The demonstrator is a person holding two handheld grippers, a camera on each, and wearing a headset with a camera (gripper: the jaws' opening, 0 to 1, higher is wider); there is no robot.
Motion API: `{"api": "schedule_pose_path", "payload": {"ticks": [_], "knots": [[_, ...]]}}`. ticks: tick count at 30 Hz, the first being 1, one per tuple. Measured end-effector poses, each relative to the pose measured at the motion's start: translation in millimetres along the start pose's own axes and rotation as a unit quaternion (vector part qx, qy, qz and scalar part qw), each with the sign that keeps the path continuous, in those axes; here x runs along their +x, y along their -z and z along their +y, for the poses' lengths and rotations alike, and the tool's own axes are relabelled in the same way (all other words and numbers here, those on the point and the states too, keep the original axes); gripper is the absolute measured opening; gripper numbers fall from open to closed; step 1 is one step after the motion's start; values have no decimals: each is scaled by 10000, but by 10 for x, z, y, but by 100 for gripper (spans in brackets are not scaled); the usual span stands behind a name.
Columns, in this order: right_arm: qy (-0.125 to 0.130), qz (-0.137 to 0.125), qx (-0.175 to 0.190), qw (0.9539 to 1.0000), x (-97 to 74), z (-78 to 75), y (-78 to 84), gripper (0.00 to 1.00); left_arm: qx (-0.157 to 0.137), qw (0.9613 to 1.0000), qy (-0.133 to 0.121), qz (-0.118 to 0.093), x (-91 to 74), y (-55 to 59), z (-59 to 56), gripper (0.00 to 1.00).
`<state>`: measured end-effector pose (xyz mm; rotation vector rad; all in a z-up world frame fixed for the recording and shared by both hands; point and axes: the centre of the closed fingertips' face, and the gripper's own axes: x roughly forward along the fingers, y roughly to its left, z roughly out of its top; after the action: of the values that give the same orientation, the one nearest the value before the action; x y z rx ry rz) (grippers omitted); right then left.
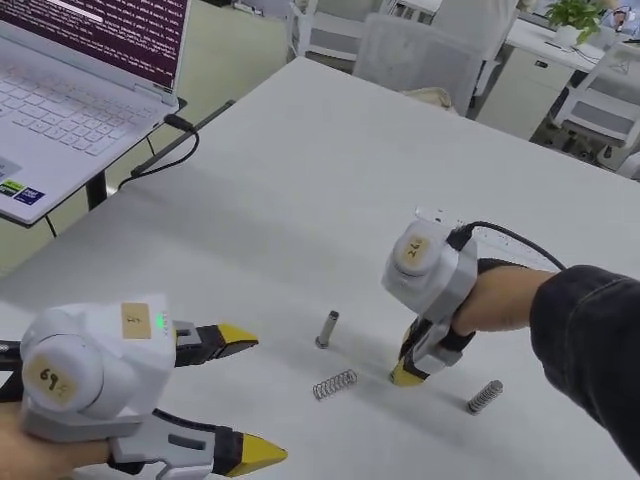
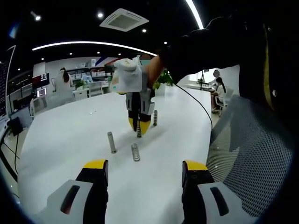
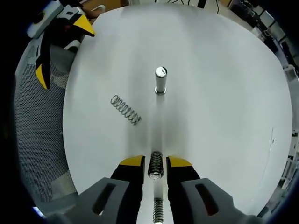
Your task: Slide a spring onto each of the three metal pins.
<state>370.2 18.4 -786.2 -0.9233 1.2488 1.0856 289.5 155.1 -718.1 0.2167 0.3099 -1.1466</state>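
Note:
A bare metal pin [image 1: 327,328] [image 3: 160,80] stands upright on the white table [image 1: 330,180]. A loose spring [image 1: 334,384] [image 3: 125,109] lies flat just in front of it. My right gripper [image 1: 405,377] [image 3: 155,163] points down at the table, its jaws closed on a second spring [image 3: 155,164] that sits over a pin. A third spring [image 1: 485,396] [image 2: 155,117] stands just beyond it, apparently on a pin. My left gripper [image 1: 255,395] [image 2: 145,168] hovers open and holds nothing, at the near left, aimed at the pins.
An open laptop [image 1: 70,80] sits on a stand at the far left, with a cable [image 1: 170,150] at the table edge. Chairs [image 1: 420,50] and desks stand beyond the far edge. A mesh chair [image 2: 247,154] is close by on the right.

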Motion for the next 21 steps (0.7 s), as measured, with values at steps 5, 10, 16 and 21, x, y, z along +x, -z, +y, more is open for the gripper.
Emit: {"api": "schedule_pose_path", "payload": {"ticks": [5, 10, 16, 21], "knots": [[20, -115, -94, 9999, -18, 5, -36, 20, 4, 10000, 10, -2, -1, -9, -3, 60], [108, -213, -256, 9994, -43, 0, -99, 21, 5, 10000, 21, 8, -3, -8, -11, 59], [69, -484, -482, 9976, -78, 64, -287, 21, 1, 10000, 19, 14, -8, -11, -6, 59], [-88, -617, -746, 9953, -54, 182, -398, 20, -4, 10000, 10, 22, -13, -5, -4, 58]]}}
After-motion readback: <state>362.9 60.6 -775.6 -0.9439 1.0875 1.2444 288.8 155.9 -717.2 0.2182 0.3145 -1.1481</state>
